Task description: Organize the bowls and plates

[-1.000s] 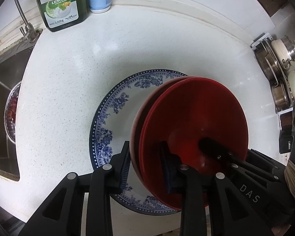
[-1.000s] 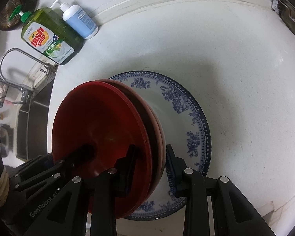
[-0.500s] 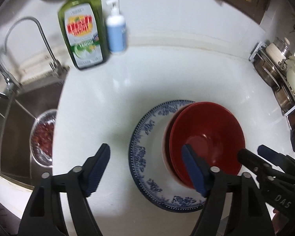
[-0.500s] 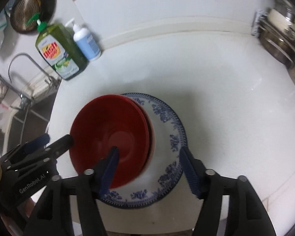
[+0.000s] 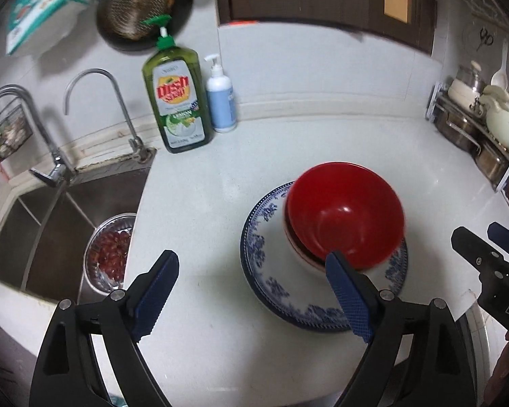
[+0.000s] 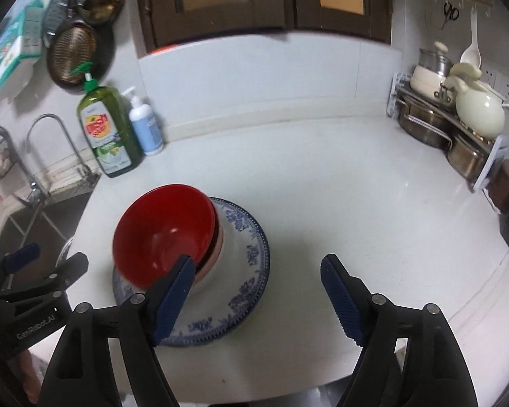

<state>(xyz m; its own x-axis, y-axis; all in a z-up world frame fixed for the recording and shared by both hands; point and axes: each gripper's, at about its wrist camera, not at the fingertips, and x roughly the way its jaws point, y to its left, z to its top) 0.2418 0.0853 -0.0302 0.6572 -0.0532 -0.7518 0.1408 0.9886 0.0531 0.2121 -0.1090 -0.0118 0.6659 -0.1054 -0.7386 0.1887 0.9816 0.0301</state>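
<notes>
A red bowl [image 5: 344, 215] sits nested in a second bowl [image 5: 297, 252] with a pale outside, and both stand on a blue-and-white patterned plate [image 5: 275, 281] on the white counter. The same stack shows in the right wrist view: red bowl [image 6: 163, 234], plate [image 6: 244, 291]. My left gripper [image 5: 252, 300] is open and empty, raised above and in front of the stack. My right gripper [image 6: 256, 300] is open and empty, raised to the right of the stack. Each gripper shows at the edge of the other's view.
A green dish soap bottle [image 5: 174, 101] and a small blue pump bottle [image 5: 220, 100] stand at the back wall. A sink [image 5: 51, 217] with a metal bowl of red berries [image 5: 110, 254] lies left. A rack of pots [image 6: 454, 125] stands at the right.
Both grippers have opened, let go of the bowls' rims and pulled up and back. The bowls now rest on the plate.
</notes>
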